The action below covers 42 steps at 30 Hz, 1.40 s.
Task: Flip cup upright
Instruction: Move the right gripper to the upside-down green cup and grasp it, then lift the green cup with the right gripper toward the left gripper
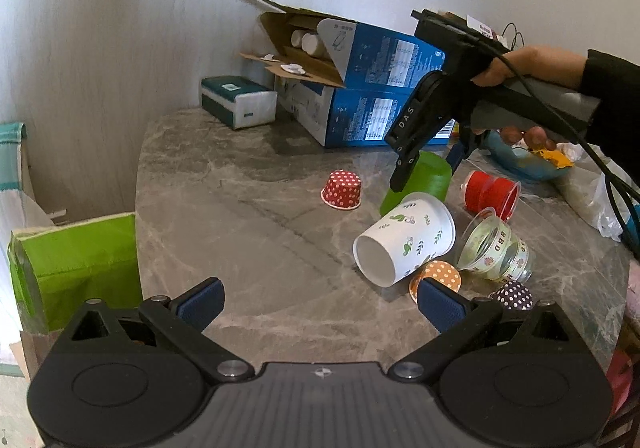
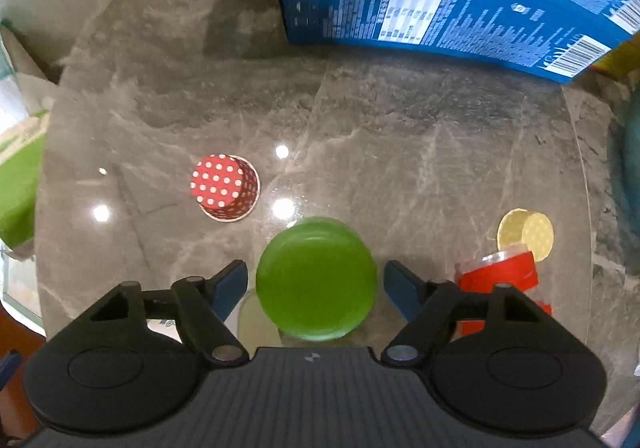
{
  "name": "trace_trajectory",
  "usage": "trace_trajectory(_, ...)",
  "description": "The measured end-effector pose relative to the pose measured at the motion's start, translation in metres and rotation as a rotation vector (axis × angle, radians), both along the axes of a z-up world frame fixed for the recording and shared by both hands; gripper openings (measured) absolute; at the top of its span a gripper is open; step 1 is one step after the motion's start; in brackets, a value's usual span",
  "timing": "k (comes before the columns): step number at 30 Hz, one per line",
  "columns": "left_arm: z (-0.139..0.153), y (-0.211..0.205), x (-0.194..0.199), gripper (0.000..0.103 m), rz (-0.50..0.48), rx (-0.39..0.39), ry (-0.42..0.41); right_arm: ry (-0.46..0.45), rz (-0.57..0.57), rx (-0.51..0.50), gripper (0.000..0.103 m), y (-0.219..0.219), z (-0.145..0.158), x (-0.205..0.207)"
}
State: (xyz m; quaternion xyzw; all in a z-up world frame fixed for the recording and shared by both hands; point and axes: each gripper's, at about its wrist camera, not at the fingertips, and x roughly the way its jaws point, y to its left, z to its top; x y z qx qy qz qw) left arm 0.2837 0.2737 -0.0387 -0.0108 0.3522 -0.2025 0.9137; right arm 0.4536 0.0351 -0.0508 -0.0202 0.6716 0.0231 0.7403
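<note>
The right gripper [image 2: 316, 284] hangs directly over an upside-down translucent green plastic cup [image 2: 316, 278] at the lower centre of its own view, jaws spread wide, one blue pad on each side of the flat base and neither touching. The cup's axis stands vertical, mouth down on the grey marbled table [image 2: 400, 152], so the claw looks straight along it. In the left wrist view the left gripper [image 1: 320, 306], also released and holding nothing, waits low in the frame, well apart from the cup [image 1: 430, 180]. The cup's rim is hidden beneath its body.
</note>
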Motion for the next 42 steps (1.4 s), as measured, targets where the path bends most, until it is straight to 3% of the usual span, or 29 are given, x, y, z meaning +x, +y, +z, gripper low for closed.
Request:
trace_trajectory(3,-0.001,0.005,-0.002,0.103,0.006,0.001,0.001,0.000,-0.004,-0.014,0.067,0.000,-0.001,0.008)
trace_trajectory(10,0.004,0.016,-0.008,0.103,0.030,-0.015,-0.005,-0.042,-0.003,-0.034,0.066,0.000,-0.001,0.008)
trace_trajectory(16,0.008,0.019,-0.018,0.103,0.029,-0.014,-0.014,-0.156,-0.027,-0.025,0.066,-0.002,0.021,0.001)
trace_trajectory(22,0.021,0.028,-0.032,0.103,0.051,-0.029,-0.037,-0.317,-0.039,-0.017,0.066,0.001,0.064,-0.026)
trace_trajectory(28,0.037,0.036,-0.057,0.103,0.061,-0.063,-0.065,-0.517,-0.046,0.030,0.066,0.003,0.111,-0.102)
trace_trajectory(32,0.045,0.041,-0.077,0.103,0.061,-0.097,-0.088,-0.641,-0.046,0.020,0.066,0.011,0.125,-0.166)
trace_trajectory(37,0.048,0.049,-0.101,0.103,0.066,-0.135,-0.100,-0.847,-0.053,0.025,0.066,0.023,0.118,-0.252)
trace_trajectory(42,0.040,0.059,-0.120,0.103,0.046,-0.206,-0.059,-1.028,-0.055,0.067,0.066,0.032,0.090,-0.337)
